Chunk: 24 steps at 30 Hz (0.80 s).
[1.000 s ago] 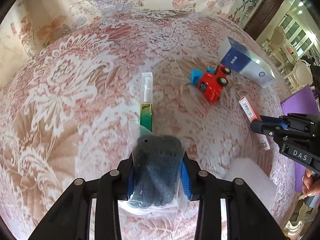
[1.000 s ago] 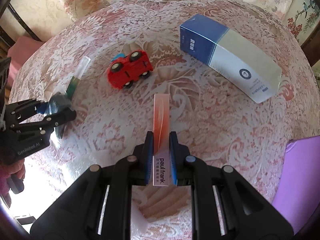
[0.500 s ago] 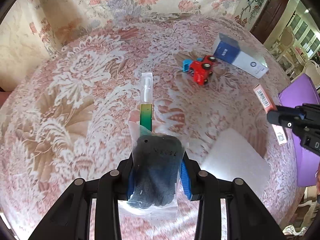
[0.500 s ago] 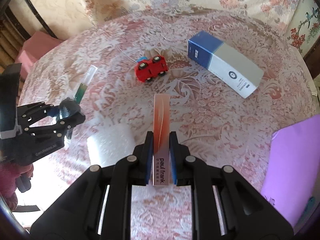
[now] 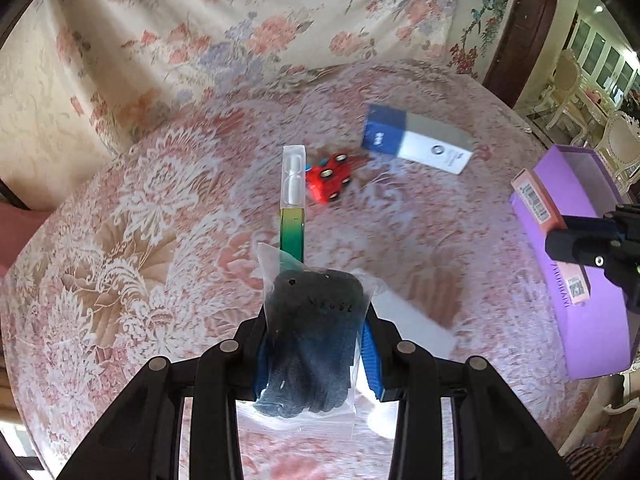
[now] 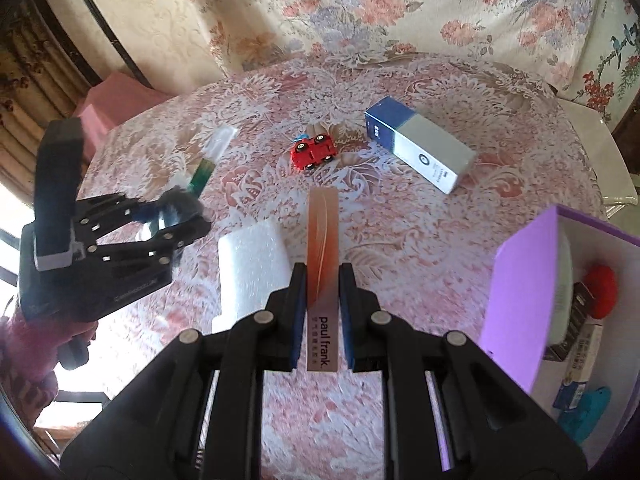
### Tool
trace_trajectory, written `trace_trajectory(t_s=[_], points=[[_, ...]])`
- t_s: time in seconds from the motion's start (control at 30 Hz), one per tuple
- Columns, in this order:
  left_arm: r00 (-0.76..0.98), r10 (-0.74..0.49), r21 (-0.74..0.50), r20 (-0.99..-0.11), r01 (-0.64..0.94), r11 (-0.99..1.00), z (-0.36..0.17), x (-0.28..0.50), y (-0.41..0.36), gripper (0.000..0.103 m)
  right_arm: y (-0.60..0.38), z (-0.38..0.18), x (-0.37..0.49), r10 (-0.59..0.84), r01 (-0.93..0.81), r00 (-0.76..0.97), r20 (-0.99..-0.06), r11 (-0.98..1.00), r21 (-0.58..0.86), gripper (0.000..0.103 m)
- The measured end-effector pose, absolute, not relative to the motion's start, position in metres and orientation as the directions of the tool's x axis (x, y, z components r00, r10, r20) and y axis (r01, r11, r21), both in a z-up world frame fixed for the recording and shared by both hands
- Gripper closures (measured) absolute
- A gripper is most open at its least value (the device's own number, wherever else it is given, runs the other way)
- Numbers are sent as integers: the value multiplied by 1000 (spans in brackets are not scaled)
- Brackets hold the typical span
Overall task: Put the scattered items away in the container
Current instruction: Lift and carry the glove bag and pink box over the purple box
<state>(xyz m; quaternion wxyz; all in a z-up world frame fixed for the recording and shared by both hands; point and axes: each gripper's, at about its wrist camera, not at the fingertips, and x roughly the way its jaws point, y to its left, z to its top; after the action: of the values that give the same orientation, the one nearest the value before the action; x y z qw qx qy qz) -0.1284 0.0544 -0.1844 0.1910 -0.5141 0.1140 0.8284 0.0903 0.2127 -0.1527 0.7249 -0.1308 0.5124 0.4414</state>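
The left tool (image 5: 314, 354) is clamped on a clear bag of dark blue-black stuff (image 5: 312, 344), and a slim spray bottle (image 5: 293, 208) with green-yellow liquid and a clear cap sticks out of the bag straight ahead of the tips. The right tool (image 6: 322, 316) is clamped on a narrow orange box (image 6: 322, 264) printed "paul frank", which also juts forward between its blue pads. Both are held above the table (image 6: 400, 240), covered in a pink and white lace cloth. Just below and to the left of the right tool's tips lies a white foam block (image 6: 252, 264). Farther ahead of both tools a red toy car (image 6: 314, 151) stands on the cloth, and just to its right lies a blue and grey carton (image 6: 420, 150), apart from the car. To the right of the right tool sits the purple container (image 6: 520, 292), open, with a red thing, a teal thing and small boxes inside. At the left of the right tool's view a pink sleeve (image 6: 24, 360) shows under the left tool.
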Motion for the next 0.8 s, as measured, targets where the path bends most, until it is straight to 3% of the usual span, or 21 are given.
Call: trace_trajectory(t_s=[0.43, 0.8], points=[[-441, 197, 35, -876, -465, -885, -154, -99, 117, 66, 170, -139, 105, 562, -801, 75, -823, 526, 286, 85], [-433, 364, -61, -825, -570, -819, -111, -53, 199, 66, 76, -138, 132, 570, -753, 122, -813, 586, 298, 85]])
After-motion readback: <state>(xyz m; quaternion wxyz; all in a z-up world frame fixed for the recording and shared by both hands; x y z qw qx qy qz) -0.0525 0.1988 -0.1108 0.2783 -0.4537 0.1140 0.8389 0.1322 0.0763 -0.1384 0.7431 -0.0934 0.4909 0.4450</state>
